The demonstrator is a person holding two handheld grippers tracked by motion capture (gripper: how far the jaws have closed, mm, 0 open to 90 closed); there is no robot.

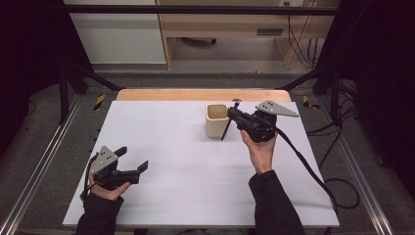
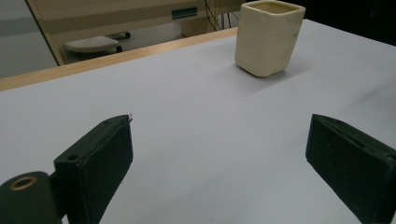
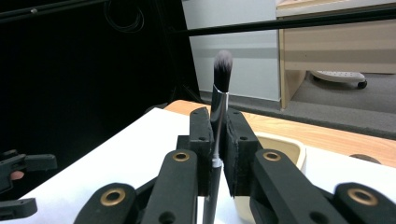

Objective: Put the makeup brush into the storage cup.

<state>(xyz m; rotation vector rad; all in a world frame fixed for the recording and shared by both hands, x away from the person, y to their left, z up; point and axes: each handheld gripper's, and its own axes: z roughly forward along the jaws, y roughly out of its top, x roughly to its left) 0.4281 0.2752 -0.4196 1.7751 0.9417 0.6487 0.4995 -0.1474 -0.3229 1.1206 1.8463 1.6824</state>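
- Black-handled and thin, the makeup brush [image 3: 218, 121] looks light and stiff to us; it stands clamped at its metal collar in our right gripper [image 3: 217, 154], just beside the cream cup [image 1: 217, 120].
- Soft bristles stay free; we grip the handle only.
- Our left gripper [image 2: 219, 163] gapes wide, empty.

High view: fixed above the person's side, facing forward and down over the whole table [image 1: 195, 161]; left gripper view: low over the tabletop, looking across it to the cream cup [image 2: 268, 37]; right gripper view: close along its jaws, above that same cup [image 3: 280, 147], facing the room's back wall.
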